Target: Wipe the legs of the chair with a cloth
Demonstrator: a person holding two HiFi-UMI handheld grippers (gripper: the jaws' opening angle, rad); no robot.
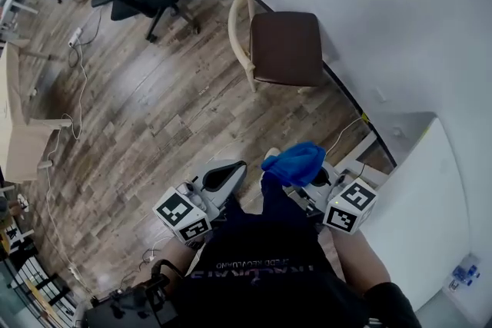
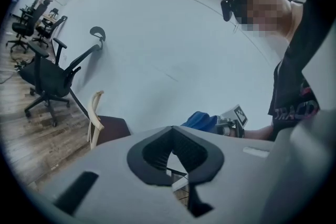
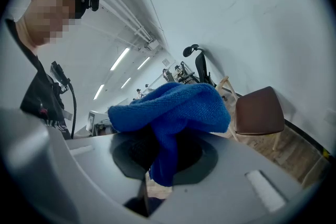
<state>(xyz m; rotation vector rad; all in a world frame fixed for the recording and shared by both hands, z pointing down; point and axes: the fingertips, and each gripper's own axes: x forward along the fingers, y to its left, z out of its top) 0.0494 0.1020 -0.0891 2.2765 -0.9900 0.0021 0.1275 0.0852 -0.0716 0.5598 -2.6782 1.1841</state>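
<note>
Right gripper (image 1: 306, 179) clenched on a blue cloth (image 1: 296, 163), low in the frame, right of centre.
The cloth is pinched between the jaws and bunched over them. The left gripper (image 1: 224, 176) is held just beside it at lower centre, its jaws closed on nothing. The brown-seated chair (image 1: 286, 48) is seen at upper centre on the wooden floor (image 1: 154, 111), against the white wall and well apart from both grippers.
</note>
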